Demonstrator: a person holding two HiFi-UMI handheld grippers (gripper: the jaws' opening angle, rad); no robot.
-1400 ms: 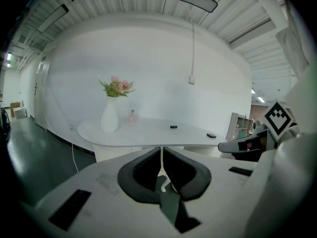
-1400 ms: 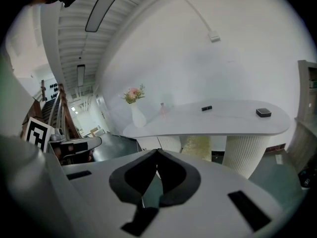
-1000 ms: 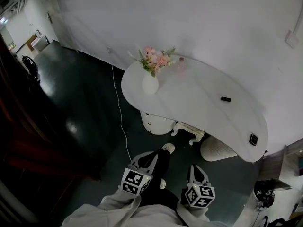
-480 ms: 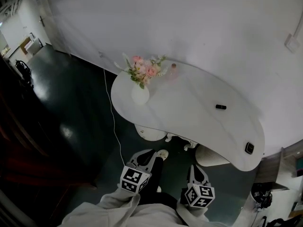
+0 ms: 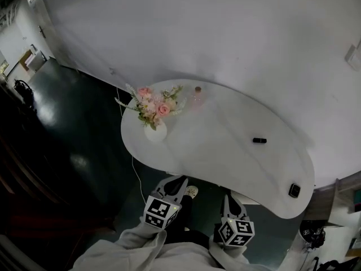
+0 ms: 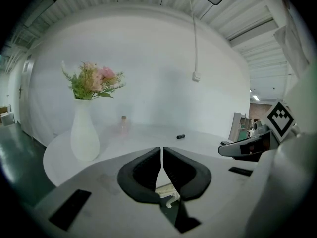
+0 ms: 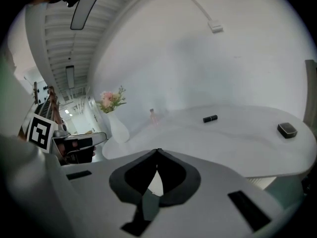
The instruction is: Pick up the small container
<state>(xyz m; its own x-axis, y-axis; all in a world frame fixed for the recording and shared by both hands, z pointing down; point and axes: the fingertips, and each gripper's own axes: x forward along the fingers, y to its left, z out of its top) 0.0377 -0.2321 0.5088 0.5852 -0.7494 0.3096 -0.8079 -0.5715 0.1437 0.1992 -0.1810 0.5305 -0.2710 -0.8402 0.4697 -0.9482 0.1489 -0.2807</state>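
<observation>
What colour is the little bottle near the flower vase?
The bottle is pale, translucent pink; the left gripper view shows it best.

table (image 5: 225, 151) | vase (image 5: 155, 132); pink bottle (image 5: 197, 97); black tube (image 5: 259, 140); black box (image 5: 294, 190)

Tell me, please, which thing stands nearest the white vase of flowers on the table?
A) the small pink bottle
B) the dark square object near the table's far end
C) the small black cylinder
A: in the head view the small pink bottle stands on the white table close beside the white vase of flowers, at the same end of the table.
</observation>
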